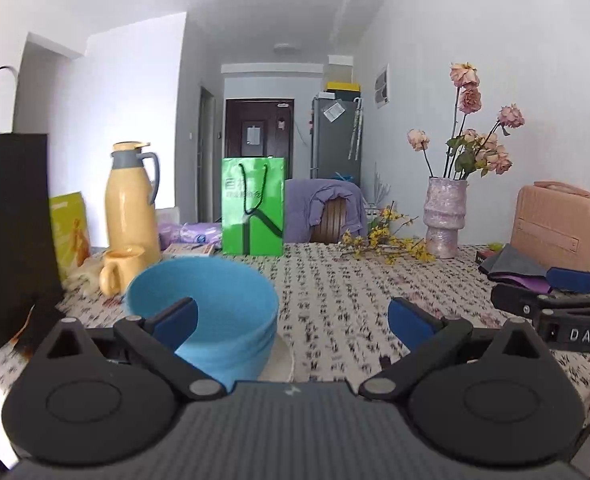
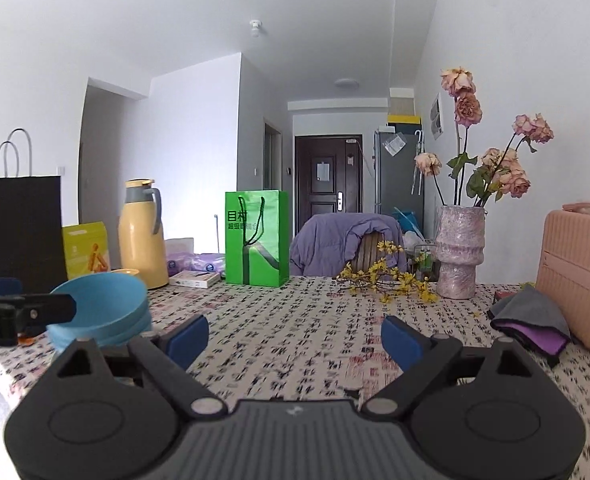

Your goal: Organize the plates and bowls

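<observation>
A stack of light blue bowls (image 1: 215,312) stands on the patterned tablecloth (image 1: 335,300), on a pale plate whose edge (image 1: 285,356) shows beneath. My left gripper (image 1: 293,322) is open; its left pad reaches in front of the bowls' near side, without touching that I can tell. In the right wrist view the same blue bowls (image 2: 103,304) sit at the left. My right gripper (image 2: 295,338) is open over bare tablecloth (image 2: 295,320), nothing between its blue pads. The left gripper's finger (image 2: 35,312) shows at the left edge there.
Along the table's back stand a black paper bag (image 1: 11,220), a yellow mug (image 1: 121,270), a yellow thermos (image 1: 131,200), a green bag (image 1: 253,206), yellow flower sprigs (image 1: 387,242), a pink vase with dried roses (image 1: 445,216) and a pink case (image 1: 559,226). Grey and purple cloths (image 2: 535,320) lie at the right.
</observation>
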{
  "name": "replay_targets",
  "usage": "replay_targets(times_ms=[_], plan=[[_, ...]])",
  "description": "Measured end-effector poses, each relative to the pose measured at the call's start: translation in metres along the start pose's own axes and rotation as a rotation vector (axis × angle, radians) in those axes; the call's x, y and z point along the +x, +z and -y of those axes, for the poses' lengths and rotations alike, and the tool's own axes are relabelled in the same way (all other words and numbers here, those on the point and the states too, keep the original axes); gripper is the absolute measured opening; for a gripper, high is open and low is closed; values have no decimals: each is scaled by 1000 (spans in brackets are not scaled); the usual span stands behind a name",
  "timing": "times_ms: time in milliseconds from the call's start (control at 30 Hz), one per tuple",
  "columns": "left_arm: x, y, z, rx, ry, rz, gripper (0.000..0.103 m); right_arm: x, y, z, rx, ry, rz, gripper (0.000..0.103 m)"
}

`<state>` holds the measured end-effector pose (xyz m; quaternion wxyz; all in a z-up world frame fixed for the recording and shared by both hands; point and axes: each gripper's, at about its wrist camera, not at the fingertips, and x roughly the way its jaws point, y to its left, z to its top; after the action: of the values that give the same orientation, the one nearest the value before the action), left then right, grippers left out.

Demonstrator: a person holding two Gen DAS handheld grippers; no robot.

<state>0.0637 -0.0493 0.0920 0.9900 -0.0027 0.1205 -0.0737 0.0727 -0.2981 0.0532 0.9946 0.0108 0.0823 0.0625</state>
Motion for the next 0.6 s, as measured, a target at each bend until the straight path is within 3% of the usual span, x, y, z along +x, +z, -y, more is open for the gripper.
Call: replay_targets(times_ms=[233, 367, 500, 600], plan=[[-45, -42, -6, -4, 45, -4, 103, -51, -34, -13, 66, 11, -16, 93], [-69, -64, -16, -23, 62, -36, 103, -86, -46, -22, 63, -6, 20, 93], [-93, -79, -24, -29, 75, -8, 103, -112, -51, -24, 83, -41, 60, 94], [-92, -81, -24, -32, 62, -17, 103, -121, -55, -30, 58, -46, 74, 94]])
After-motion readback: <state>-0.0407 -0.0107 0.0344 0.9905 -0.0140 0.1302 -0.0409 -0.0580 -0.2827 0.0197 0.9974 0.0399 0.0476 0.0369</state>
